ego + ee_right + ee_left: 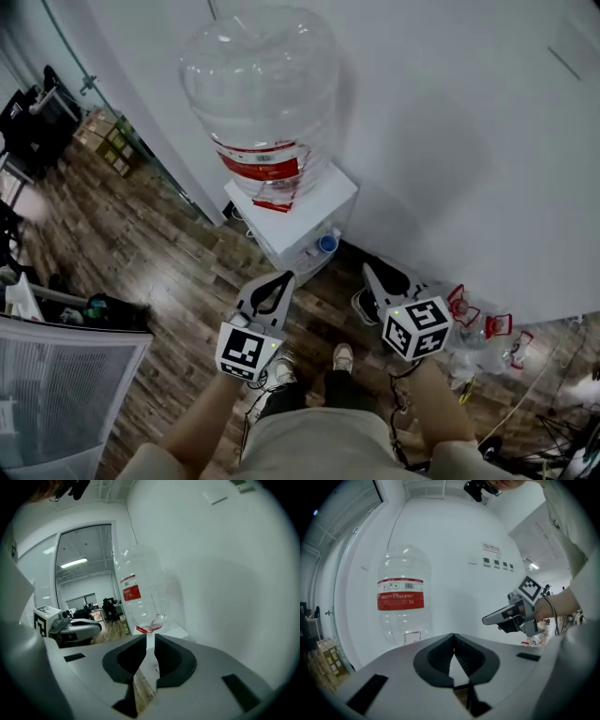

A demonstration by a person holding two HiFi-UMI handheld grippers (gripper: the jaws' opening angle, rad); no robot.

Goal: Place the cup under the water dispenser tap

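The white water dispenser (298,208) stands against the wall, carrying a large clear bottle (267,94) with a red label. A blue tap (326,244) shows on its front. No cup shows in any view. Both grippers hang in front of the dispenser, pointing at it. My left gripper (280,280) is shut and empty, its tips touching (453,637). My right gripper (368,272) has a slim gap between its jaws (150,639), with nothing in it. The bottle (401,595) fills the left gripper view, and the right gripper (487,619) shows beside it. The right gripper view shows the bottle (140,592) and the left gripper (96,627).
Several small clear bottles with red caps (483,328) lie on the wood floor (141,253) at the right by the wall. A dark bag (398,278) sits beside the dispenser. A mesh chair back (56,394) is at the lower left and boxes (108,141) by the glass partition.
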